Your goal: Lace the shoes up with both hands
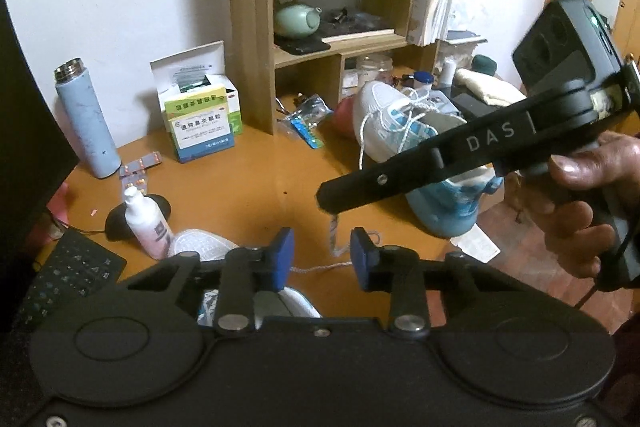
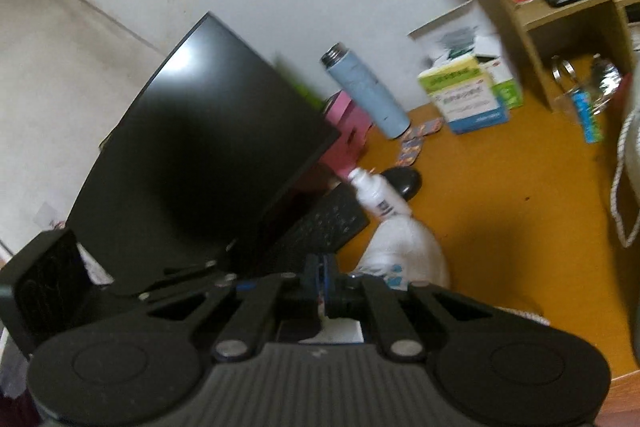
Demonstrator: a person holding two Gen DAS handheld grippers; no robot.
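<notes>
Judged the lacing only partly done: saw right gripper [image 1: 326, 198] at centre clenched on the lace [image 1: 334, 239], left gripper [image 1: 322, 259] released around it at lower centre, near shoe [image 1: 200, 245] beneath, 2nd shoe [image 1: 400, 123] at centre right loosely threaded, untied.

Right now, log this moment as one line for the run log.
left gripper: open, lace between pads, unpinched | right gripper: shut on lace end | near shoe: below left gripper | far shoe: on desk
</notes>
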